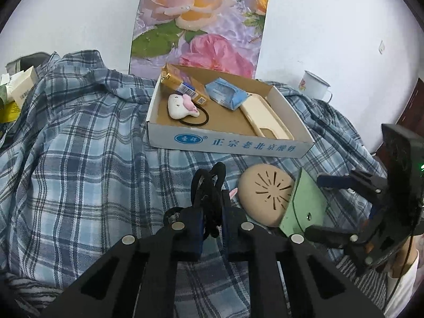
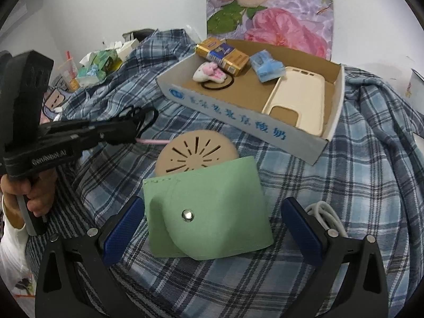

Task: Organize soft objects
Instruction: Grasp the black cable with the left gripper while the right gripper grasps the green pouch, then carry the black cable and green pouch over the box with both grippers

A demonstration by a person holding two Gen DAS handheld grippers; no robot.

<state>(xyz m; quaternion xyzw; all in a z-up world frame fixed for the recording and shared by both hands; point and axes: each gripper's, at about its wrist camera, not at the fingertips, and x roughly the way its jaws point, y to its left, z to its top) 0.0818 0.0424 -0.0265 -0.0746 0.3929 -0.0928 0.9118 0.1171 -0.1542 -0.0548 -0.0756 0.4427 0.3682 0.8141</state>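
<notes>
My left gripper point(image 1: 212, 209) is shut on a black hair tie point(image 1: 210, 185) and holds it above the plaid cloth, in front of the white cardboard box point(image 1: 230, 143). It shows at the left of the right wrist view point(image 2: 127, 129). My right gripper point(image 2: 212, 222) is open, its blue pads on either side of a green snap pouch point(image 2: 209, 212) that leans on a beige round pad point(image 2: 196, 153). The box point(image 2: 238, 122) holds a plush bunny hair tie point(image 1: 182, 106), a gold pack point(image 1: 182, 84), a blue tissue pack point(image 1: 225, 92) and a cream phone case point(image 1: 265, 116).
A blue plaid cloth point(image 1: 79, 137) covers the surface. A white enamel mug point(image 1: 315, 84) stands at the back right. Clutter of boxes and wrappers point(image 2: 98, 63) lies at the back left. A white cable point(image 2: 326, 214) lies by my right finger. A floral board point(image 1: 198, 23) leans on the wall.
</notes>
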